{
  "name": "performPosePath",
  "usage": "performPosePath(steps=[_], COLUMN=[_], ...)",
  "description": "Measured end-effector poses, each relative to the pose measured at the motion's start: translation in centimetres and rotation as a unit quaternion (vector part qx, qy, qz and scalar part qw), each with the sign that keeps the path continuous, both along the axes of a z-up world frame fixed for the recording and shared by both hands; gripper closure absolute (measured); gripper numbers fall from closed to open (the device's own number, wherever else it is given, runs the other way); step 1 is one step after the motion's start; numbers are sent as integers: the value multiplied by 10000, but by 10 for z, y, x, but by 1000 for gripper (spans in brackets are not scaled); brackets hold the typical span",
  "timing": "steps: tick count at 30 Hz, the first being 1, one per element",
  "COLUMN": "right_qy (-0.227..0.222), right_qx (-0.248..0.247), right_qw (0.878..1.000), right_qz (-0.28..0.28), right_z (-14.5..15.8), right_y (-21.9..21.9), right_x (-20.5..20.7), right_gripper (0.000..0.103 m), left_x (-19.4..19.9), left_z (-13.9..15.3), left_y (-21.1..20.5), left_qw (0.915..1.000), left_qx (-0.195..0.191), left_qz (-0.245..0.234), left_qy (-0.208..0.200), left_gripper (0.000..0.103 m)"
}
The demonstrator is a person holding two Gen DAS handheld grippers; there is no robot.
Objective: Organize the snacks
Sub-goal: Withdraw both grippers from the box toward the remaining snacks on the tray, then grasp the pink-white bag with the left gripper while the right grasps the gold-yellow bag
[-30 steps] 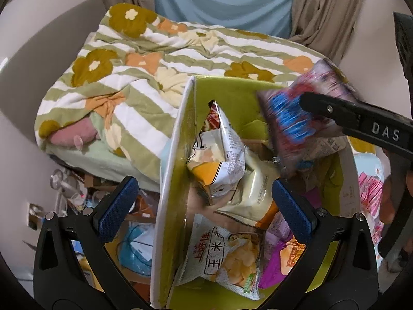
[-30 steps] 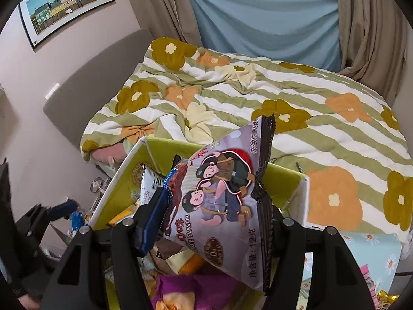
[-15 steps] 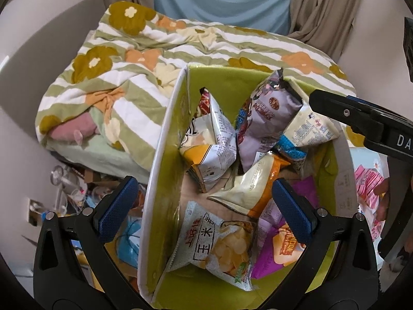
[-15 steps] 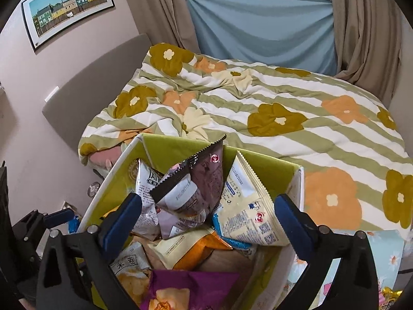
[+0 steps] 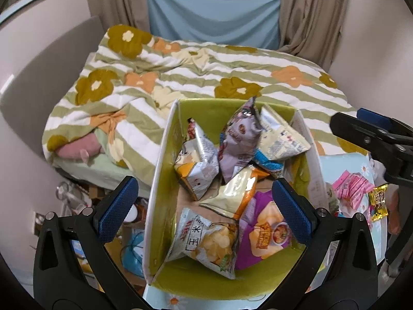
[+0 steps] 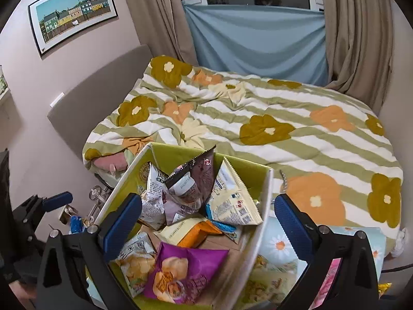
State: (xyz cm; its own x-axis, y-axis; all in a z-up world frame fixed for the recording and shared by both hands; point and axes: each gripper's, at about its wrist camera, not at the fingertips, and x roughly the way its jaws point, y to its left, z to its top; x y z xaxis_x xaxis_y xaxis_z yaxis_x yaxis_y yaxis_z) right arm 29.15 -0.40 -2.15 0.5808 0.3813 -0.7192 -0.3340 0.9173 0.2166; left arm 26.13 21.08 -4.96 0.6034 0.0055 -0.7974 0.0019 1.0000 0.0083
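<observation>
The green storage box (image 5: 165, 170) held at least six snack packets. A brown-mauve packet (image 5: 238, 139) stood upright near the far wall, leaning between a silver-orange packet (image 5: 197, 165) and a cream-blue packet (image 5: 280, 139). A cream-orange packet (image 5: 232, 193) lay mid-box. A corn-chip packet (image 5: 206, 240) and a purple packet (image 5: 265, 232) lay at the near end.

The box stood on a daisy-print surface (image 6: 281, 242) beside the bed (image 6: 284, 134). Outside the box, to its right, pink packets (image 5: 352, 184) and a gold wrapper (image 5: 378, 202) remained unsorted; judged from this, the task was largely done but not complete.

The left gripper (image 5: 205, 213) hovered over the box, jaws spread wide, holding nothing. The right gripper (image 6: 206, 222) hovered over the box's right wall, jaws likewise spread and empty. The next step probably required the right gripper to collect a loose item.
</observation>
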Motion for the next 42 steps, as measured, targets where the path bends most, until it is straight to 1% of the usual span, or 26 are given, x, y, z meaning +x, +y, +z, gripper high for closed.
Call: performPosePath(steps=[3, 6, 8, 13, 15, 19, 21, 25, 28, 31, 37, 42], right_qy=[-87, -311, -374, -390, -395, -311, -292, -158, -49, 39, 342, 546], right_qx=[21, -71, -149, -167, -188, -255, -343, -458, -560, -632, -509, -422], right_qw=[9998, 9984, 9973, 9949, 9940, 9926, 9915, 9894, 9876, 9858, 9831, 9814], right_qz=[-181, -475, -611, -912, -1005, -1142, -1218, -1371, -1467, -1557, -1722, -1790], right_z=[9, 18, 22, 26, 26, 20, 14, -5, -22, -38, -80, -113], right_y=[-14, -34, -47, -97, -122, -174, -197, -250, -282, -307, -350, -365], right_x=[-14, -33, -42, -67, -77, -98, -108, -127, -138, -148, -160, -161], right_gripper=[1, 1, 1, 1, 1, 1, 1, 1, 1, 1, 1, 1], left_x=[-4, -10, -13, -30, -41, -56, -63, -76, -84, -94, -119, -131], left_z=[6, 11, 13, 21, 22, 17, 9, -10, -29, -53, -99, -139], left_y=[-12, -31, -45, -97, -126, -171, -200, -245, -272, -296, -345, -374], left_qw=[9998, 9994, 9989, 9970, 9963, 9953, 9952, 9939, 9934, 9920, 9847, 9757], left_qx=[40, -30, -90, -77, -55, -91, -48, -149, -117, -192, -120, 0], left_qz=[-147, -313, -412, -698, -772, -893, -911, -1053, -1135, -1245, -1721, -2163], left_qy=[-109, -173, -207, -340, -386, -357, -345, -282, -148, 65, 252, 349], left_gripper=[0, 0, 0, 0, 0, 0, 0, 0, 0, 0, 0, 0])
